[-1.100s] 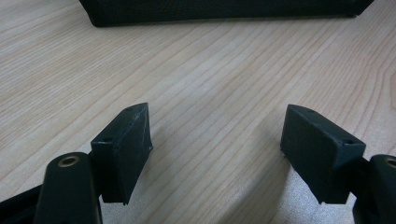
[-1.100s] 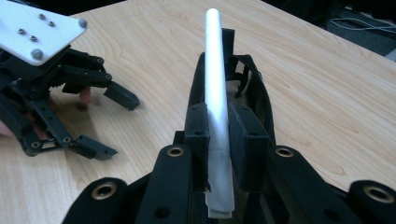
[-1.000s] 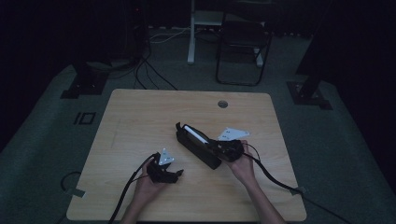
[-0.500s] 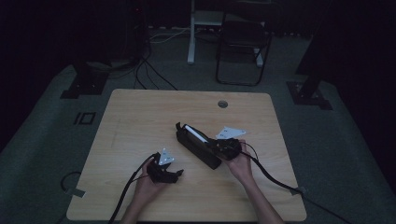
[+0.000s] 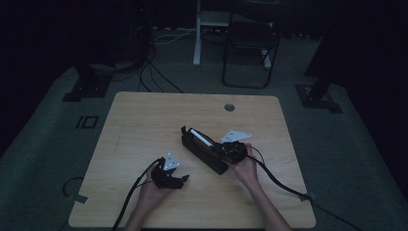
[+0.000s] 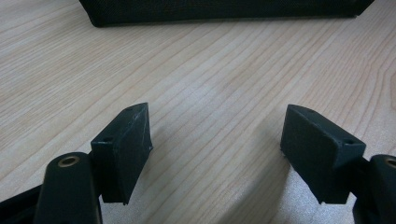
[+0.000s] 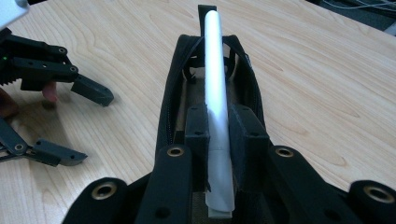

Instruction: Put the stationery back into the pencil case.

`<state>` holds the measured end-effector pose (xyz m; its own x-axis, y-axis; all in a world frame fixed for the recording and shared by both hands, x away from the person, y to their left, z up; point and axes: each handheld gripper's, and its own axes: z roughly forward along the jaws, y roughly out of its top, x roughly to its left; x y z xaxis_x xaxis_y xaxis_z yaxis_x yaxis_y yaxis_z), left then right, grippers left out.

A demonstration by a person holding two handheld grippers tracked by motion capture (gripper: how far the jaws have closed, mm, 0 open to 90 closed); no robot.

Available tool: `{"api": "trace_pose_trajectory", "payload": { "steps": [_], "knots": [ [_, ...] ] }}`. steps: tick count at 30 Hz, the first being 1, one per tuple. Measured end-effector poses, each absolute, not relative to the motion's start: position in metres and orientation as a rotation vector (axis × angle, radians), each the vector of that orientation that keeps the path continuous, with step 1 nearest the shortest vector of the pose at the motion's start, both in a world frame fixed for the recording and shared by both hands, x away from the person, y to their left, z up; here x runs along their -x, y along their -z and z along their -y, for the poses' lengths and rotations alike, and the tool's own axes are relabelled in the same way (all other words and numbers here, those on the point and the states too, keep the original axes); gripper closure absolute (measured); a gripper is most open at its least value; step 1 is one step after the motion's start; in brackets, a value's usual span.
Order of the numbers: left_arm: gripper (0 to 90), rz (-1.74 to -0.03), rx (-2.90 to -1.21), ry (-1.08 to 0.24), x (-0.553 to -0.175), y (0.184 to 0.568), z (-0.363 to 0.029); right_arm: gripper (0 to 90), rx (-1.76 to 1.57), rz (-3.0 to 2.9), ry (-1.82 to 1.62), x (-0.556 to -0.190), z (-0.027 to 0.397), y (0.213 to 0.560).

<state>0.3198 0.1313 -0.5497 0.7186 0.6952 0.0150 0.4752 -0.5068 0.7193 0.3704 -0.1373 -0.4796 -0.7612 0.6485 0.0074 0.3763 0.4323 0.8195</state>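
Nothing changed over last second: white tube [image 7: 215, 93] kept clamped in right gripper [image 7: 218, 140] jaws over open black pouch [image 5: 204, 150] mid-surface; left gripper [image 6: 219, 154] released, idle. Insertion apparently unfinished.

My high view hangs above the near edge of the pale wooden rectangular surface [image 5: 144, 115], facing forward and down from well back, so I get all four corners plus dark floor beyond. My left gripper view sits low, just above the wood, looking along the left gripper [image 6: 217, 140] toward the long black zippered fabric case [image 6: 224, 11] close ahead. My right gripper view rides on the right gripper [image 7: 218, 135], very near, looking lengthwise down that case [image 7: 173, 102]. It shares the case with the high view [image 5: 204, 154] and also catches the left gripper [image 7: 77, 126].
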Motion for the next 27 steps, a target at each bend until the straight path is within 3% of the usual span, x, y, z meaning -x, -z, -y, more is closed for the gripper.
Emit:
{"api": "trace_pose_trajectory", "payload": {
  "steps": [27],
  "knots": [
    [25.0, -0.884, -2.203, -0.393, -0.320, 0.550, -0.131, 78.5, -0.918, -2.413, -1.207, -0.378, 0.130, 0.493]
  ]
}}
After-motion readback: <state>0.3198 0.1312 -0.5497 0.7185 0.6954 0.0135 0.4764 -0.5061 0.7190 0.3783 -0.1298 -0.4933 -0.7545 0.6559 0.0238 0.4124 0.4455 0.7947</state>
